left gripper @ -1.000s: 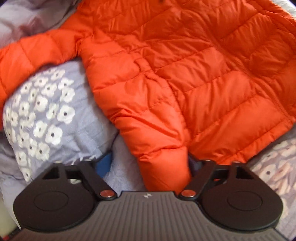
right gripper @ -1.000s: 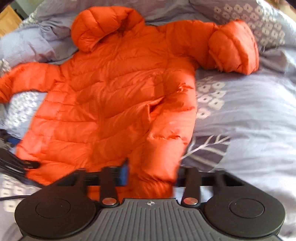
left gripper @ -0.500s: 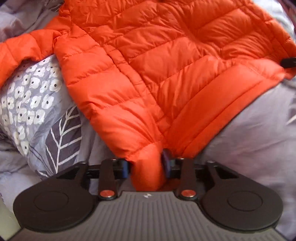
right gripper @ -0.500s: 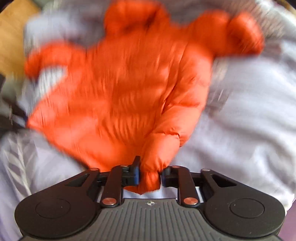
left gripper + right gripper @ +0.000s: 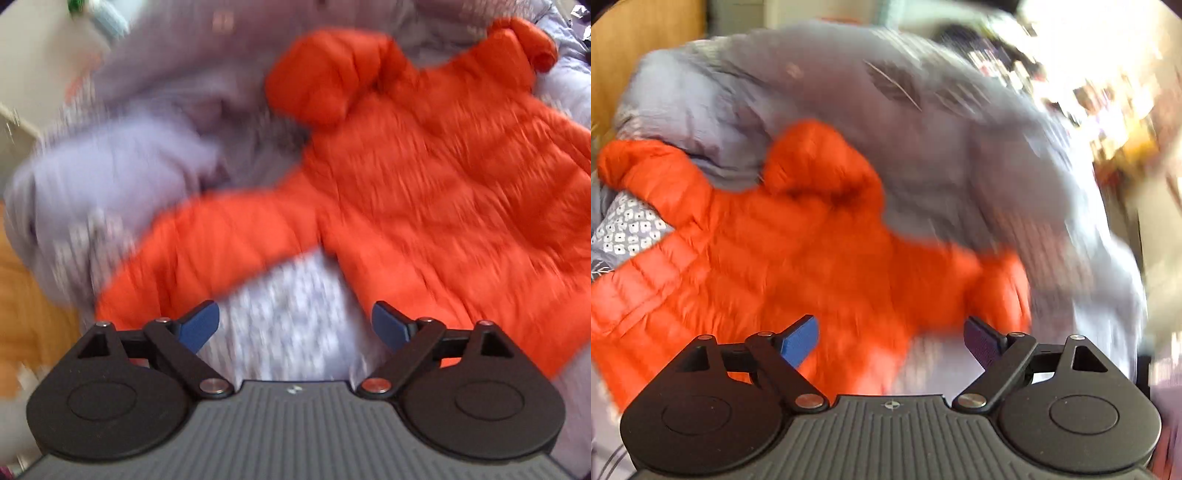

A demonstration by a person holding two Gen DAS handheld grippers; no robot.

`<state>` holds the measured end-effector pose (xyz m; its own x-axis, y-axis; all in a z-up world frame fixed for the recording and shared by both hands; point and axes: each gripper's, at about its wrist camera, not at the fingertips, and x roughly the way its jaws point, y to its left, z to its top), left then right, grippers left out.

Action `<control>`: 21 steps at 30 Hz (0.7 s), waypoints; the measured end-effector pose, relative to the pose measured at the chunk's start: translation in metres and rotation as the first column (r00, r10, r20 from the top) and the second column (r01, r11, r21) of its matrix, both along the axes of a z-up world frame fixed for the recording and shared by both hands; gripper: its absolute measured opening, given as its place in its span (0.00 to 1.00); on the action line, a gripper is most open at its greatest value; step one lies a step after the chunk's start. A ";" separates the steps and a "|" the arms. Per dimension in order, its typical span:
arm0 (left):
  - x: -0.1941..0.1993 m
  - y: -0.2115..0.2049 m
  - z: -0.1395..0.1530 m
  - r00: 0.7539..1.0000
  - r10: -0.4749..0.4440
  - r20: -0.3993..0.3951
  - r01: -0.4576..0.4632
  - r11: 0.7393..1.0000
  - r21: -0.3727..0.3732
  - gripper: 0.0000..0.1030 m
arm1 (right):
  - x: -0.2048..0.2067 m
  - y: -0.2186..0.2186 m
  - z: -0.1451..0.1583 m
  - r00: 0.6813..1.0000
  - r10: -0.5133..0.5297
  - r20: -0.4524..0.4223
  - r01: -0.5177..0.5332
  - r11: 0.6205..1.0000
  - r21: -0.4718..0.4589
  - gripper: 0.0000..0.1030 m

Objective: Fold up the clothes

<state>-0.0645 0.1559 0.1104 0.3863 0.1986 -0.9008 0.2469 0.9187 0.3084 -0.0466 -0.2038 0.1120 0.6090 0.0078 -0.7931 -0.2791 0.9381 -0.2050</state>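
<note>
An orange puffer jacket (image 5: 424, 192) lies spread on a lilac duvet (image 5: 122, 177). In the left wrist view its hood is at the top and one sleeve (image 5: 207, 243) reaches toward the lower left. My left gripper (image 5: 295, 326) is open and empty, above patterned bedding between that sleeve and the jacket's body. In the right wrist view the jacket (image 5: 757, 258) fills the left and middle. My right gripper (image 5: 892, 341) is open and empty, just above the jacket near its right sleeve (image 5: 990, 288). Both views are blurred by motion.
The crumpled lilac duvet (image 5: 960, 155) rises behind the jacket. A flower-patterned part of the bedding (image 5: 624, 229) shows at the left. Wooden floor (image 5: 22, 295) lies past the bed's left edge. Bright, blurred clutter (image 5: 1108, 92) is at the far right.
Both grippers let go of the jacket's bottom corners and opened. Both have swung up along the jacket's sides toward the sleeves.
</note>
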 end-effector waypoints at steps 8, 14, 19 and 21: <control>0.018 -0.081 -0.141 0.994 -0.105 0.018 0.106 0.994 -0.010 0.91 | 0.170 0.129 -0.137 0.983 0.178 -0.034 -0.160 0.941 0.298 0.66; -0.003 -0.092 -0.185 0.986 -0.167 0.002 0.166 0.985 0.052 0.90 | 0.284 0.153 -0.191 0.999 0.005 -0.045 0.005 0.974 0.225 0.53; 0.006 -0.083 -0.191 0.991 -0.134 -0.026 0.134 0.991 -0.005 0.90 | 0.355 0.099 -0.179 0.961 -0.275 0.002 0.259 0.906 0.336 0.53; 0.006 -0.083 -0.191 0.991 -0.135 -0.025 0.135 0.991 -0.003 0.90 | 0.370 0.082 -0.186 0.945 -0.321 -0.059 0.318 0.871 0.375 0.55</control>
<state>-0.0582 0.0733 -0.0803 0.3865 0.1451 -0.9108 0.3762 0.8769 0.2993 0.3232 -0.1215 -0.0737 0.6331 0.1075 -0.7666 0.0491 0.9828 0.1783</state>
